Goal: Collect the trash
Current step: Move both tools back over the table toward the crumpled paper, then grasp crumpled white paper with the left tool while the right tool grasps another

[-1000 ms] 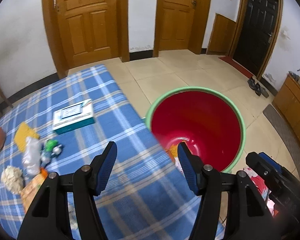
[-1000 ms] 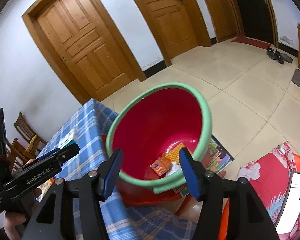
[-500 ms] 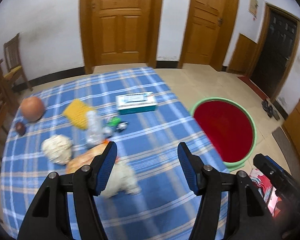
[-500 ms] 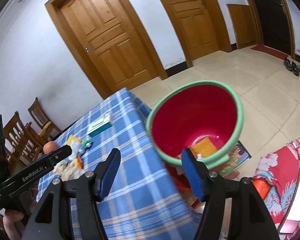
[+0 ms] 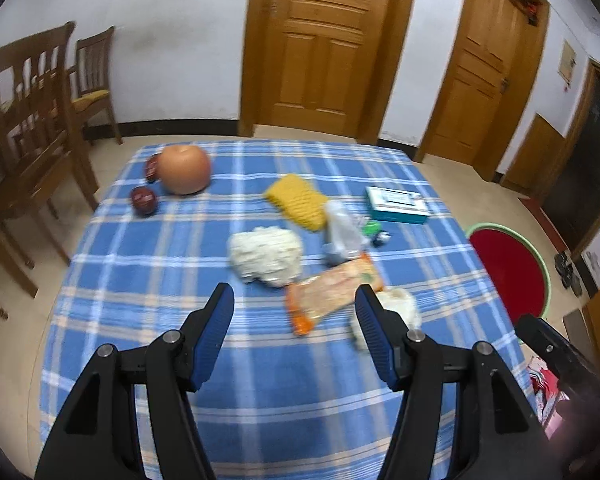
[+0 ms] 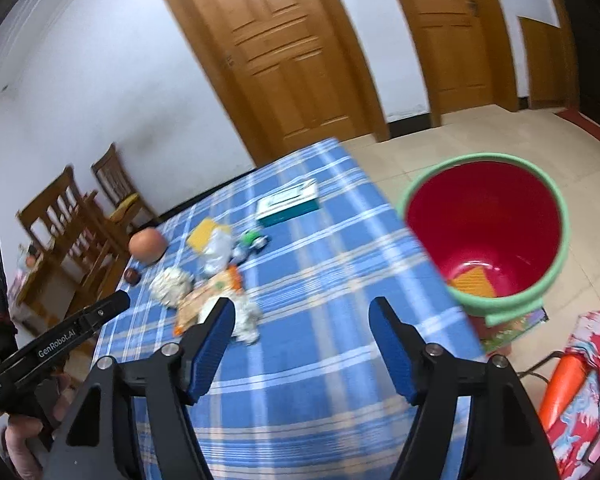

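Checked blue cloth table (image 5: 172,248) now fills both views; 1 s ago red bucket (image 6: 484,236) did. L gripper (image 5: 294,312) apart, empty; crinkly orange wrapper (image 5: 332,292) just ahead. R gripper (image 6: 302,320) opening, empty; bucket ahead-right.

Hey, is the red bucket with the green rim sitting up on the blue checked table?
No, the red bucket stands off the table's right edge, lower down, over the tiled floor.
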Demonstrator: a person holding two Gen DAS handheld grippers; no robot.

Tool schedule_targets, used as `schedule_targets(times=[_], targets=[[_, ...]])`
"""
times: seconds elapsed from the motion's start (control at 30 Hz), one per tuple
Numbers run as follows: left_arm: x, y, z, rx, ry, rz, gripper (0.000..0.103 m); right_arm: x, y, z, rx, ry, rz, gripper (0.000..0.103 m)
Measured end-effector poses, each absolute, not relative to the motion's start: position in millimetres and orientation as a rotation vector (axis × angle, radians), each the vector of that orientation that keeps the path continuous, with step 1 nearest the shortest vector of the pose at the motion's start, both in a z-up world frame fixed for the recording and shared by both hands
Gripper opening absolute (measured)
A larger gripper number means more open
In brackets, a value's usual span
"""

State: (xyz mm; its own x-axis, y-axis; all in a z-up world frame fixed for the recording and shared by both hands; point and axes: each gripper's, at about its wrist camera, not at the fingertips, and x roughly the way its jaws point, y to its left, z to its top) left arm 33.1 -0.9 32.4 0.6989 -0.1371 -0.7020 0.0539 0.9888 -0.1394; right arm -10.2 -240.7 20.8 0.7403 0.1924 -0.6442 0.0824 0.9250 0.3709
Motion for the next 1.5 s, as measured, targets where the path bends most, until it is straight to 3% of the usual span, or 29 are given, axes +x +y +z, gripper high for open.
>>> schedule_targets(times=[0.57, 0.9, 1.5], targets=[[49.9, 40.2, 6.3, -0.053, 0.816, -0.094, 0.063, 44.8, -162.3, -20.5, 0.246, 0.870, 0.047, 0.072], [84.9, 38.7, -6.3, -0.092, 0.850, -0.147, 0.063, 60.4, -151.0, -29.5, 0.259, 0.900, 0.076, 0.053], [135.7, 25.6, -33.3, -0.132, 0.931, -0.254, 0.063, 72.7, -147.8, -39.5, 0.350, 0.943, 0.146, 0.053]])
